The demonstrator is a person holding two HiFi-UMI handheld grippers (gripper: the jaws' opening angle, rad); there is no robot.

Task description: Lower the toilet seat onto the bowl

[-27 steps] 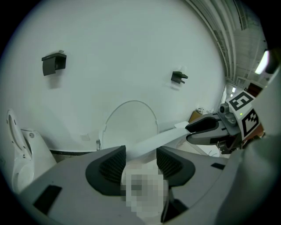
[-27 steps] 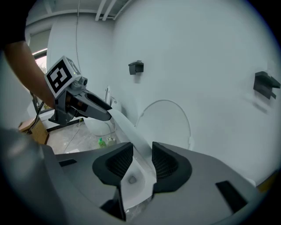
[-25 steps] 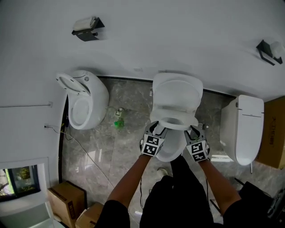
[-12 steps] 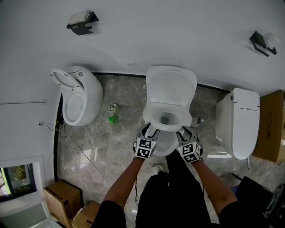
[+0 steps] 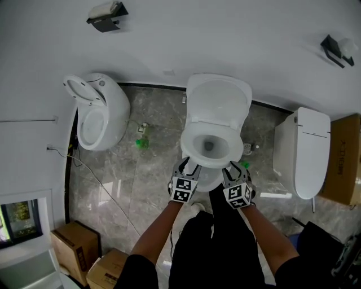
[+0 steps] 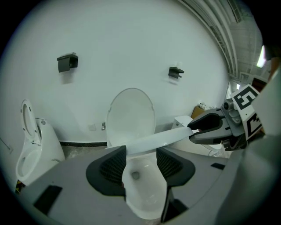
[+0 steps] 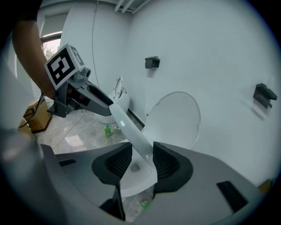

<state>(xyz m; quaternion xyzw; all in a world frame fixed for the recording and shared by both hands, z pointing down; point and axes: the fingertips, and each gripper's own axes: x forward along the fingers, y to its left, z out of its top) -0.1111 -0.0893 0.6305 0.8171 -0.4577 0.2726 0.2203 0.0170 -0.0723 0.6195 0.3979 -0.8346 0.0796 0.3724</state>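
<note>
3 toilets: left [image 5: 113,115], middle [image 5: 219,99], right [image 5: 307,152]. 2 of them have the lid up. 2 wall holders [image 5: 105,17] [image 5: 338,49]. 3 cardboard boxes [image 5: 76,245] [image 5: 110,272] [image 5: 341,161]. 1 green bottle [image 5: 141,143], plus 1 smaller green item [image 5: 243,165]. 1 cable [image 5: 96,175]. 2 grippers, left [image 5: 189,165] and right [image 5: 232,167], both clamped on 1 seat [image 5: 210,162].

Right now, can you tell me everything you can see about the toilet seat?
The toilet seat is a glossy white ring, plastic by its look, thin edge-on. It hangs tilted, front raised above the bowl, back end at the upright lid. The left gripper grips its front on one side, the right gripper on the other; the right one's jaws have just been opening a little, seat between them.
</note>
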